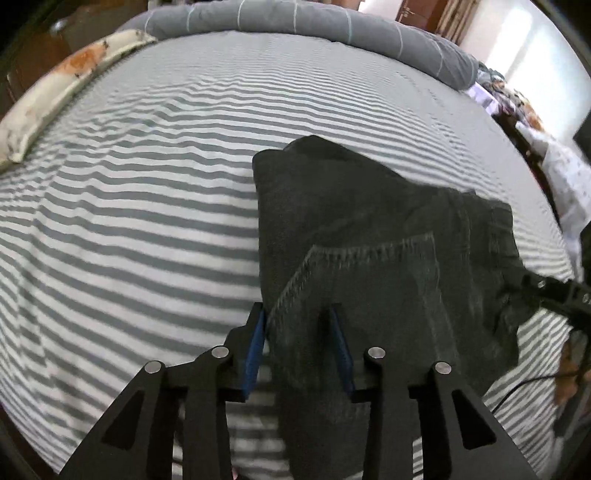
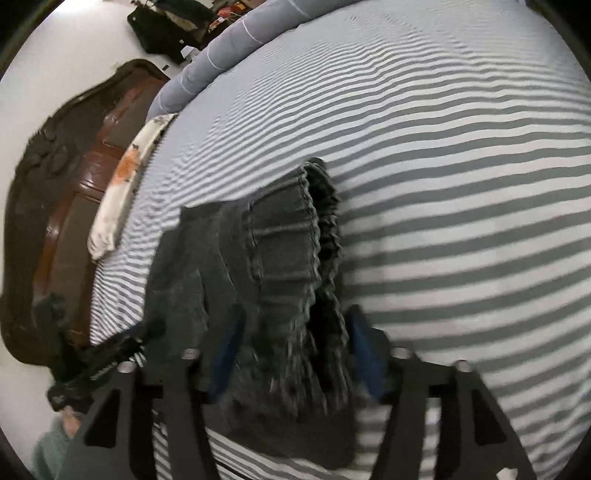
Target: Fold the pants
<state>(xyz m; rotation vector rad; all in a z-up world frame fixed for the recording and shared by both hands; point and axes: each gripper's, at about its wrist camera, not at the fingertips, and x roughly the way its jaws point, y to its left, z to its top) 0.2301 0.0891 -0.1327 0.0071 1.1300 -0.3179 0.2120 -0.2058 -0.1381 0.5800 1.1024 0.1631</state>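
Observation:
Dark grey pants [image 1: 369, 229] hang over a grey-and-white striped bed [image 1: 129, 221]. My left gripper [image 1: 297, 317] is shut on the pants by the stitched back pocket, fabric between its blue pads [image 1: 255, 347]. My right gripper [image 2: 295, 332] is shut on the ribbed elastic waistband [image 2: 284, 251]; it also shows at the right edge of the left wrist view [image 1: 554, 291]. The pants [image 2: 192, 280] are bunched between both grippers and lifted above the sheet. The left gripper shows at the lower left of the right wrist view [image 2: 107, 362].
A rolled grey duvet [image 1: 295, 18] lies along the far edge of the bed. A white and orange pillow [image 1: 55, 92] sits at the left by a brown wooden headboard [image 2: 62, 192]. Clutter lies beyond the right side [image 1: 517, 103].

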